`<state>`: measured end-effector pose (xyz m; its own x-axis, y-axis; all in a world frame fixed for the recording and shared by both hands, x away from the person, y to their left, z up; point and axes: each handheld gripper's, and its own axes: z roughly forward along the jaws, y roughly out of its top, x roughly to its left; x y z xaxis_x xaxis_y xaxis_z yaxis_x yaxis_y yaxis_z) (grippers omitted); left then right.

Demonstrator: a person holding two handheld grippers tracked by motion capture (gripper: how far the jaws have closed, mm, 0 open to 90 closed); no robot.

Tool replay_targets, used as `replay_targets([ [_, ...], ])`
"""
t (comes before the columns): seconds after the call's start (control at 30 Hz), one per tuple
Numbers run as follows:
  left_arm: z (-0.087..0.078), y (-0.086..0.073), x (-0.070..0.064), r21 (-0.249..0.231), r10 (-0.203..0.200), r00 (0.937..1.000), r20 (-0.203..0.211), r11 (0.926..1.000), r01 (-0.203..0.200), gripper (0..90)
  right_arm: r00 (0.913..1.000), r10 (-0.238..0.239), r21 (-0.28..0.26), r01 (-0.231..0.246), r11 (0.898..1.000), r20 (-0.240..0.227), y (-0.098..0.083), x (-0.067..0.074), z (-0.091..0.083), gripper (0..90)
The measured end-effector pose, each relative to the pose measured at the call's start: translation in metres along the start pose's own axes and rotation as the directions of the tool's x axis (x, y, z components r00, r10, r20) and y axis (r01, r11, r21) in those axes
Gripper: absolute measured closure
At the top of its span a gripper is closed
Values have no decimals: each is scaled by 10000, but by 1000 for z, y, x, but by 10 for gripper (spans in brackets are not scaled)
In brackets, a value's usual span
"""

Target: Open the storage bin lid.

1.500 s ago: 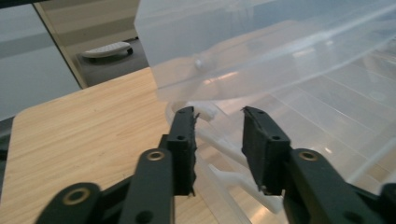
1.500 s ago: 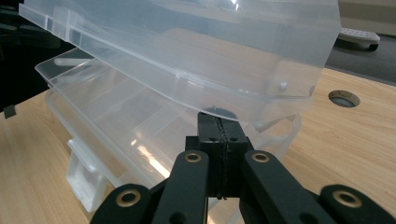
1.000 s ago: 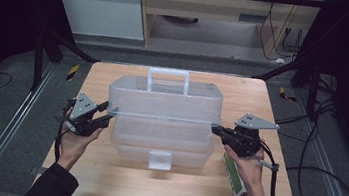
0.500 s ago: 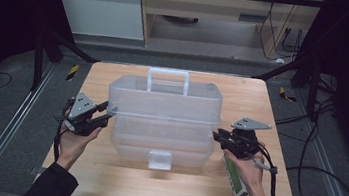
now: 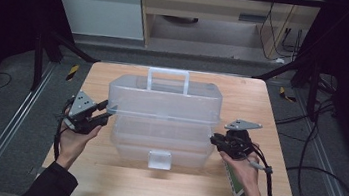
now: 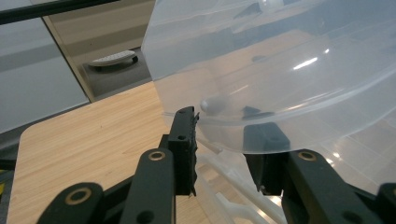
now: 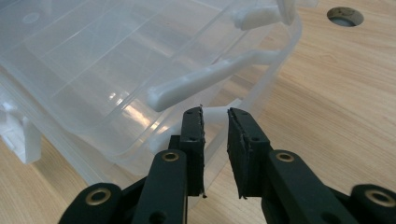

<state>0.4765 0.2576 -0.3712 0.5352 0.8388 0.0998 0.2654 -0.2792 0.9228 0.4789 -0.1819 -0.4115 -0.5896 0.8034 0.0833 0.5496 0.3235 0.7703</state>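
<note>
Wooden tabletop (image 5: pixel 102 180) carries everything, a pale slab with a round hole (image 7: pixel 344 15) seen in the right gripper view. Largest on it is a clear plastic storage box (image 5: pixel 163 114), standing at the middle of the tabletop with its handle (image 5: pixel 168 75) upright at the far side, its lid tier raised over the base, and a white latch (image 5: pixel 160 159) on its near front wall. At the box's right end a white hinge arm (image 7: pixel 210 77) slants between lid and base. Near the right near corner of the tabletop lies a green and white packet (image 5: pixel 235 185), partly under the person's right hand.

Left gripper (image 5: pixel 105 114) sits at the box's left end; its jaws stand spread on either side of the lid's curved rim, one outside the wall and one showing through the clear plastic, and I cannot tell whether the pads press on it. Right gripper (image 7: pixel 215 116) sits at the box's right end, low by the base rim; its jaws have just been closing, with a narrow gap between them and a thin white piece of the box at their tips, not pinched
</note>
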Motion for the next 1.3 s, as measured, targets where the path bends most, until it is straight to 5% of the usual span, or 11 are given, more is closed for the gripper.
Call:
replay_targets([
  [0.3, 3, 12, 3, -162, 73, 9997, -221, 9998, -77, 673, 9999, 57, 28, -57, 10000, 118, 1, 0, 1, 768],
  [0.7, 14, 34, 12, -594, -443, 9976, -542, 9974, 410, 707, 9995, 325, -85, -326, 9994, -20, -1, -2, 0, 772],
  [0.73, 15, 36, 13, -588, -719, 9961, -517, 9959, 688, 708, 9994, 346, -92, -346, 9994, -9, -1, -2, 0, 773],
  [0.8, 18, 38, 16, -754, -598, 9966, -560, 9956, 555, 709, 9993, 364, -94, -364, 9993, -23, -1, -2, 0, 773],
  [1.3, 41, 69, 31, -550, -721, 9918, -1059, 9963, 665, 755, 9995, 328, -95, -328, 9994, -32, -1, -2, 0, 771],
])
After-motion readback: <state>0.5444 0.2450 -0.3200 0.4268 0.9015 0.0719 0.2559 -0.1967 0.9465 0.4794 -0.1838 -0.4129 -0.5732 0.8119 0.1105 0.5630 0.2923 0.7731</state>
